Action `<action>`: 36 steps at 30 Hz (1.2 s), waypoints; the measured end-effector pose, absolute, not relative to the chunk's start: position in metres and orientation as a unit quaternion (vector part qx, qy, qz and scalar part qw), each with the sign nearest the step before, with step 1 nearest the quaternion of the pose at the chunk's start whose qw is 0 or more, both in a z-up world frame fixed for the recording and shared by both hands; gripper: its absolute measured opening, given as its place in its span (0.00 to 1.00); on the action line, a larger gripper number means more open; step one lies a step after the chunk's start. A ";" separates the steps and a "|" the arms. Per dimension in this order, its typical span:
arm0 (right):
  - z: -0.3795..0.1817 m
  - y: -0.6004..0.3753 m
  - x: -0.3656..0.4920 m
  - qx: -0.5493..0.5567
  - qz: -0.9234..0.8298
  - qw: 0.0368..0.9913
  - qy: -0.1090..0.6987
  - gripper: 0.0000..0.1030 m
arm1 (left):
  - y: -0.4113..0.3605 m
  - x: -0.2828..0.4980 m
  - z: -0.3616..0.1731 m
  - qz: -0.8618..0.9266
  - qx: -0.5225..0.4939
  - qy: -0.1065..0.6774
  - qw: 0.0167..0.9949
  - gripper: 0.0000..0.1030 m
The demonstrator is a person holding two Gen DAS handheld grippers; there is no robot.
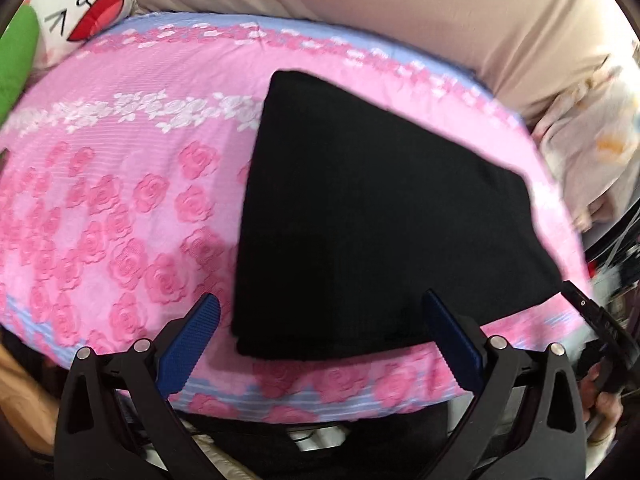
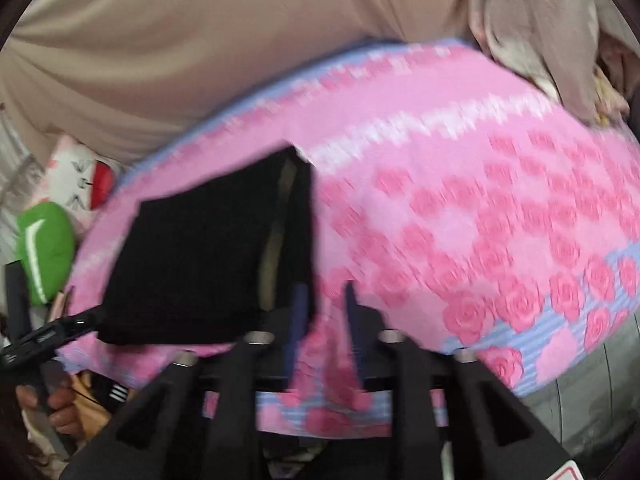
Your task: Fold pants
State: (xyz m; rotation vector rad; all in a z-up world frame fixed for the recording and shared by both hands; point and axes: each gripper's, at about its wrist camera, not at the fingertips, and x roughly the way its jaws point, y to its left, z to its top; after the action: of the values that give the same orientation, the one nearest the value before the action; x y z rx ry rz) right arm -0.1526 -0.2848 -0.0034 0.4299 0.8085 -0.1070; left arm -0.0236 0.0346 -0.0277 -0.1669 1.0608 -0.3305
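The black pants [image 1: 372, 216] lie folded into a compact rectangle on the pink rose-patterned bed cover [image 1: 120, 208]. My left gripper [image 1: 320, 328] is open and empty, its blue pads either side of the fold's near edge, just above the bed's front edge. In the right wrist view the folded pants [image 2: 200, 256] lie left of centre, with a lighter inner band showing along their right side. My right gripper [image 2: 324, 320] has its jaws a narrow gap apart with nothing between them, beside the fold's near right corner. The view is blurred.
A white cartoon pillow [image 1: 80, 8] and a green cushion [image 1: 16, 64] sit at the bed's far left. A beige sheet [image 1: 360, 0] hangs behind the bed. Pale printed bedding [image 1: 592, 128] is heaped at the right. The other gripper [image 1: 604, 332] shows at the right edge.
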 end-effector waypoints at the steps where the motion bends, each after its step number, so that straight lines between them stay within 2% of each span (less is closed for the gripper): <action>1: 0.004 -0.278 -0.150 0.197 -0.037 0.903 0.380 0.63 | 0.036 -0.021 -0.027 -0.162 -0.089 0.504 0.844 0.96; 6: -0.015 -0.251 -0.108 0.172 0.015 0.897 0.407 0.62 | 0.040 -0.006 -0.039 -0.142 -0.108 0.527 0.831 0.96; 8: -0.040 -0.245 -0.090 0.170 0.014 0.883 0.437 0.47 | 0.045 -0.006 -0.042 -0.136 -0.113 0.529 0.830 0.96; 9: -0.043 -0.245 -0.089 0.165 0.011 0.885 0.435 0.28 | 0.047 -0.006 -0.043 -0.132 -0.112 0.529 0.831 0.96; 10: -0.040 -0.242 -0.088 0.160 0.020 0.889 0.428 0.14 | 0.049 -0.007 -0.042 -0.130 -0.111 0.528 0.832 0.96; 11: -0.031 -0.241 -0.092 0.159 0.021 0.893 0.420 0.13 | 0.051 -0.007 -0.041 -0.127 -0.110 0.527 0.833 0.96; 14: 0.001 -0.235 -0.110 0.126 0.020 0.917 0.378 0.12 | 0.053 -0.009 -0.038 -0.126 -0.106 0.521 0.837 0.96; 17: -0.039 -0.241 -0.102 0.127 -0.003 0.892 0.433 0.13 | 0.045 -0.008 -0.043 -0.129 -0.094 0.524 0.837 0.96; 19: -0.041 -0.248 -0.107 0.156 0.008 0.898 0.411 0.18 | 0.042 -0.007 -0.047 -0.137 -0.094 0.532 0.831 0.96; 20: -0.036 -0.250 -0.110 0.168 0.009 0.895 0.413 0.22 | 0.040 -0.007 -0.047 -0.138 -0.094 0.533 0.829 0.96; 22: -0.021 -0.257 -0.121 0.183 -0.019 0.900 0.395 0.54 | 0.037 -0.007 -0.047 -0.149 -0.096 0.532 0.828 0.96; 25: -0.018 -0.264 -0.125 0.195 -0.024 0.897 0.395 0.68 | 0.033 -0.003 -0.054 -0.161 -0.107 0.543 0.817 0.96; 29: -0.052 -0.278 -0.114 0.285 0.019 0.852 0.438 0.69 | 0.028 -0.003 -0.056 -0.161 -0.106 0.535 0.822 0.96; 32: -0.059 -0.273 -0.112 0.288 0.025 0.854 0.432 0.72 | 0.025 -0.001 -0.057 -0.173 -0.108 0.524 0.827 0.95; 33: -0.059 -0.272 -0.110 0.285 0.024 0.855 0.431 0.65 | 0.023 0.001 -0.058 -0.178 -0.110 0.518 0.830 0.91; 34: -0.059 -0.270 -0.108 0.285 0.026 0.857 0.428 0.48 | 0.023 0.002 -0.057 -0.177 -0.108 0.510 0.835 0.84; 36: -0.049 -0.267 -0.106 0.285 0.042 0.863 0.415 0.32 | 0.025 0.005 -0.053 -0.180 -0.113 0.508 0.835 0.52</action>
State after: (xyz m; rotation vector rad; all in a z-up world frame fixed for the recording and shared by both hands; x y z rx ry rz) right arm -0.1057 -0.2670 -0.0486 0.5976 0.8710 0.0880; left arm 0.0045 0.0247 -0.0527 -0.2388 1.0750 -0.3809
